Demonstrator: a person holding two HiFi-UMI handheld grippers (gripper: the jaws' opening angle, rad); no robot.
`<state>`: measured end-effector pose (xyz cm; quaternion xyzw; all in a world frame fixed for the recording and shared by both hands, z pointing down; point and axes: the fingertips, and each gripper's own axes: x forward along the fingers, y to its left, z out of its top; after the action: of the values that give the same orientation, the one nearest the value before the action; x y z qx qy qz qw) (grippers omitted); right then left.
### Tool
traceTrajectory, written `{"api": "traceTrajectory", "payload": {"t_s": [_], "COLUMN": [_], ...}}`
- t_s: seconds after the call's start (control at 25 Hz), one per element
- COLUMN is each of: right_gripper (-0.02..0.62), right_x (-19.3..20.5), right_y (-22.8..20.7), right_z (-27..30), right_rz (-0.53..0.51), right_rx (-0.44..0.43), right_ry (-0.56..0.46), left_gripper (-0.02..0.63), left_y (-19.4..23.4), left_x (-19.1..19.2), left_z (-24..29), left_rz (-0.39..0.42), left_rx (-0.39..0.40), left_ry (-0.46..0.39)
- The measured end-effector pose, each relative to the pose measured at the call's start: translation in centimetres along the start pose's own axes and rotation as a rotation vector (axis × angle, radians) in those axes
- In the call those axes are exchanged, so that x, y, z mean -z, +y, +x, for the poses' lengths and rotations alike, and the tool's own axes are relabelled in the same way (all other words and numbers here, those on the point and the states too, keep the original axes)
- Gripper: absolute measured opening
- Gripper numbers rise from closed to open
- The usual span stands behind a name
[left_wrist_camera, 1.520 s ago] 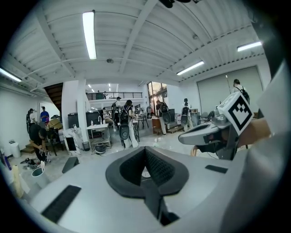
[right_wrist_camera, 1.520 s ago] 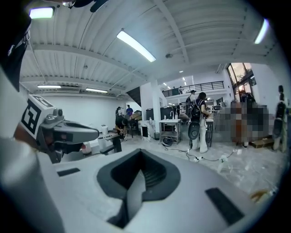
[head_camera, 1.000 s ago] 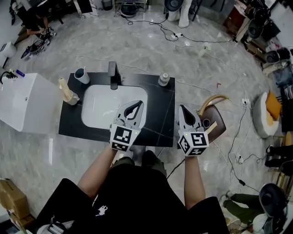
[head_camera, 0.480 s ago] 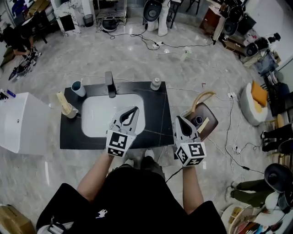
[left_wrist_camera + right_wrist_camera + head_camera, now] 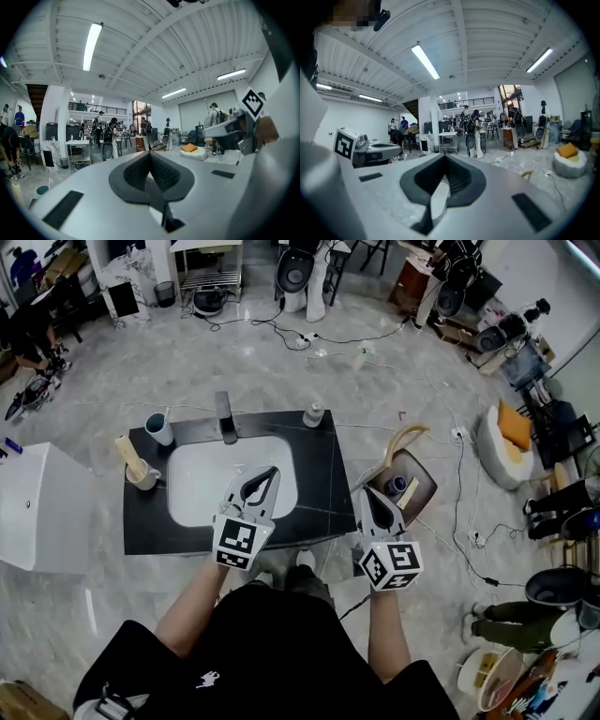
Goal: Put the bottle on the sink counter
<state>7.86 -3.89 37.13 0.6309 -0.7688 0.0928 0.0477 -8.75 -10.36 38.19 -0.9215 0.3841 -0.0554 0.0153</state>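
The black sink counter (image 5: 323,479) with a white basin (image 5: 211,484) lies in front of me in the head view. A small grey bottle (image 5: 314,414) stands at its back right corner. Right of the counter, a brown basket (image 5: 417,491) holds a round dark-topped item (image 5: 398,486); I cannot tell whether it is a bottle. My left gripper (image 5: 273,472) hangs shut and empty over the basin's front right part. My right gripper (image 5: 367,493) is shut and empty between counter edge and basket. In the gripper views, the left gripper (image 5: 150,153) and right gripper (image 5: 444,158) point at the room, jaws together.
A faucet (image 5: 223,416) stands behind the basin, a cup (image 5: 159,428) at the back left and a cup with a brush (image 5: 141,471) at the left edge. A white cabinet (image 5: 37,507) stands left of the counter. Cables (image 5: 464,521) run over the floor at the right.
The head view has drifted, so counter and basket sit a little lower and smaller in the picture. Both grippers keep their places by the counter's front and stay shut.
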Motion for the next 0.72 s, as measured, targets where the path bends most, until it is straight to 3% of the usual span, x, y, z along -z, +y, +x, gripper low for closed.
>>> {"api": "traceTrajectory", "payload": {"t_s": [0.72], "right_gripper": [0.002], "right_x": [-1.9], "right_y": [0.3], "right_z": [-1.1], "right_rz": [-0.027], "right_rx": [0.01], "right_ry": [-0.026], "left_gripper": [0.002], "left_y": [0.3], "left_x": [-0.9], "left_z": [0.0], "left_rz": [0.005], "left_rx": [-0.03], "left_ry": [-0.014]}}
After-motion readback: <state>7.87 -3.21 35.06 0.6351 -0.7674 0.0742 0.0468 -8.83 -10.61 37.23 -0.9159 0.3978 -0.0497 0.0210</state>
